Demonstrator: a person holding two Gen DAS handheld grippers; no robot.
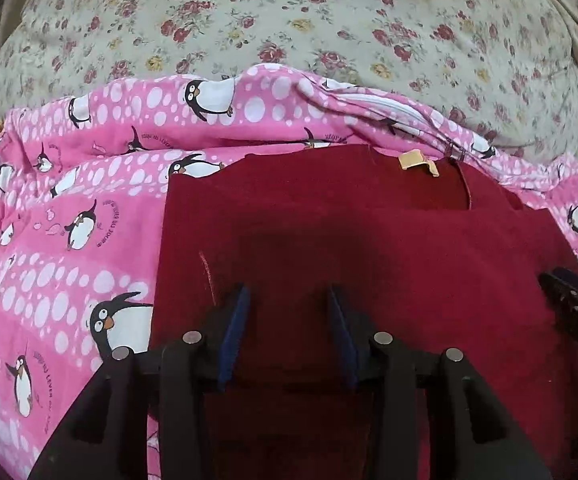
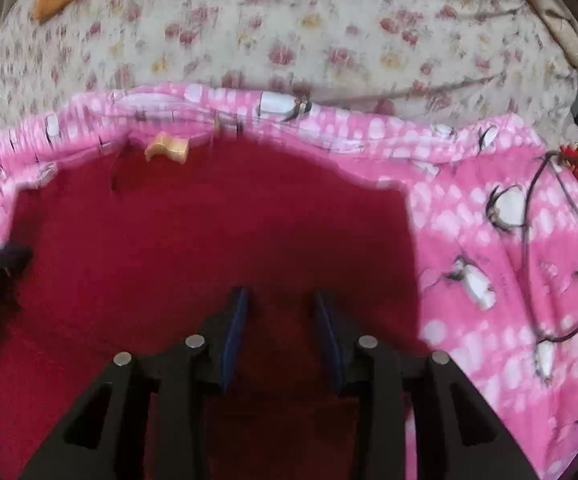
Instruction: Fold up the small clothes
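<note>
The dark red garment point(image 1: 369, 248) lay partly folded, one straight layer across it, on the pink penguin-print blanket point(image 1: 69, 208), further folds seemingly remaining, while left gripper point(image 1: 289, 300) and right gripper point(image 2: 281, 300) hovered above it parted and empty.

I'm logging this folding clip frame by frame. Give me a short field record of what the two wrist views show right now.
garment: dark red garment, lying flat, a fold edge across its upper part
label: yellowish tag at the garment's far edge
surface: pink penguin-print blanket under the garment
behind: floral bedding
left tool: left gripper, open, over the garment, holding nothing
right tool: right gripper, open, over the garment, holding nothing
extra: thin dark cord on the blanket, right side
</note>
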